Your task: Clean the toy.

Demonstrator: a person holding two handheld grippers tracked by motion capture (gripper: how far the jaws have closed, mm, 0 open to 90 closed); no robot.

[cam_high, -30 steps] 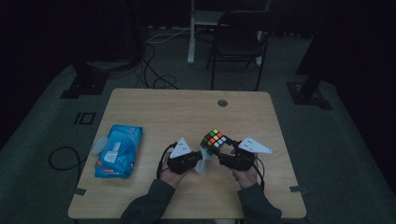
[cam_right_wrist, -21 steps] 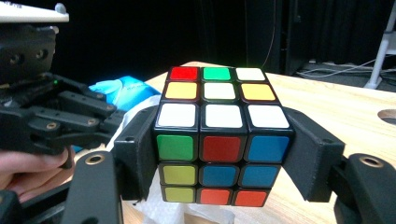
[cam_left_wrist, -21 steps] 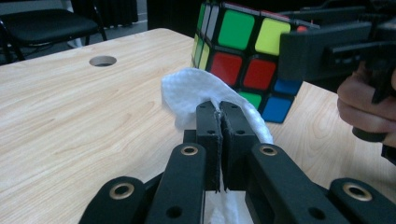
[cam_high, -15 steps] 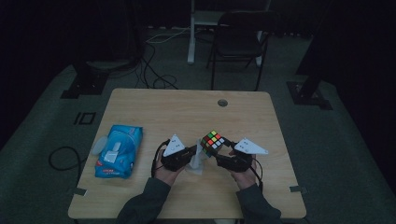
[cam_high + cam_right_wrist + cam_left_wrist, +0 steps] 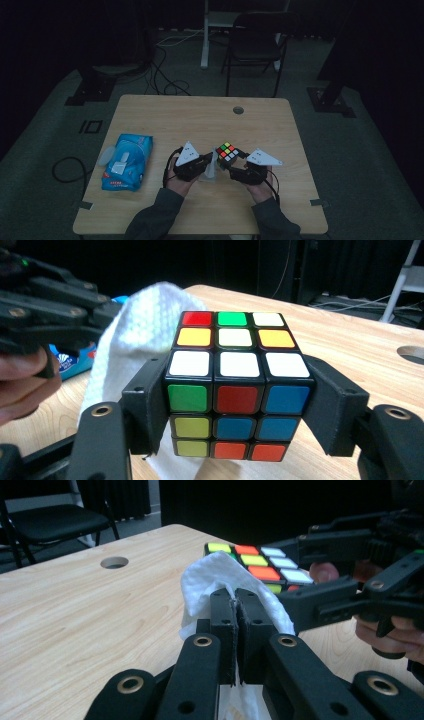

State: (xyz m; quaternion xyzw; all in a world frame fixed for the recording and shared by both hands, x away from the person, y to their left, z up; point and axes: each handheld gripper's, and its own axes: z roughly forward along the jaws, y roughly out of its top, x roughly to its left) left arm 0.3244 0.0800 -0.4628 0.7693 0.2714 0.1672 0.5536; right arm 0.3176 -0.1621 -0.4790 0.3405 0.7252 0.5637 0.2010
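Both hands have drawn closer; left gripper (image 5: 235, 630) jaws clamp the wipe (image 5: 210, 577), right gripper (image 5: 235, 405) jaws clamp the cube (image 5: 235, 385). Probably rub each face firmly.

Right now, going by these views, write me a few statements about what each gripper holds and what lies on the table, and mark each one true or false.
1. The right gripper is clamped on the puzzle cube. True.
2. The left gripper holds a white wipe. True.
3. The left gripper's jaws stand wide open. False: they are shut on the wipe.
4. The blue wipe pack lies to the right of the cube. False: in the high view it lies left of both hands.
5. The cube lies loose on the table. False: the right gripper's jaws hold it at its sides.
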